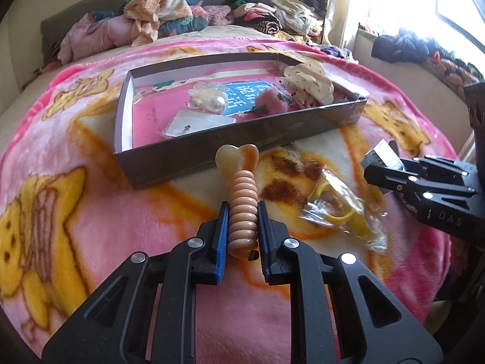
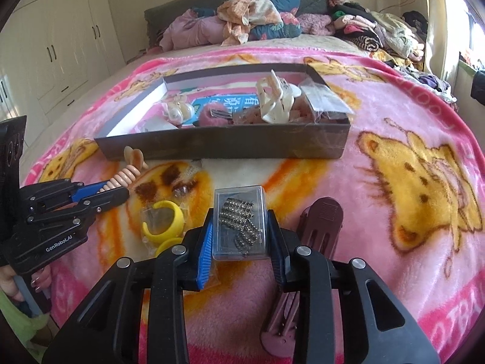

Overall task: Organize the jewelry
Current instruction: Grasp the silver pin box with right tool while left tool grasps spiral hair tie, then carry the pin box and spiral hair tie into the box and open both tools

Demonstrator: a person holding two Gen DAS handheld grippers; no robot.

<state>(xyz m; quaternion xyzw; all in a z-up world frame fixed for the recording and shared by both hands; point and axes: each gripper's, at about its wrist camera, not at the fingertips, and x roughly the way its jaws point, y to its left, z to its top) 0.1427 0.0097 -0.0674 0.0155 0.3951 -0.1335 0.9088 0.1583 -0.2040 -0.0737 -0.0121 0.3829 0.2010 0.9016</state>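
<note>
My left gripper [image 1: 242, 215] is shut on a peach spiral hair tie [image 1: 242, 209] with a heart-shaped end, lying on the pink blanket just in front of the dark box [image 1: 230, 148]. The same hair tie [image 2: 125, 176] shows at the left of the right wrist view, held by the left gripper [image 2: 112, 189]. My right gripper [image 2: 239, 230] is shut on a clear plastic case [image 2: 241, 221] of dark sparkly hair clips, held a little above the blanket. The box [image 2: 224, 148] holds a cream claw clip [image 2: 277, 103], pearl pieces [image 1: 207, 103] and a pink fluffy item [image 1: 271, 103].
A plastic bag with yellow rings [image 2: 163, 224] lies between the two grippers. A maroon hair clip [image 2: 318, 227] lies under the right gripper's right finger. Piled clothes [image 2: 257, 21] cover the bed's far end. Cupboards [image 2: 54, 54] stand at the left. A hand [image 2: 18, 285] holds the left gripper's handle.
</note>
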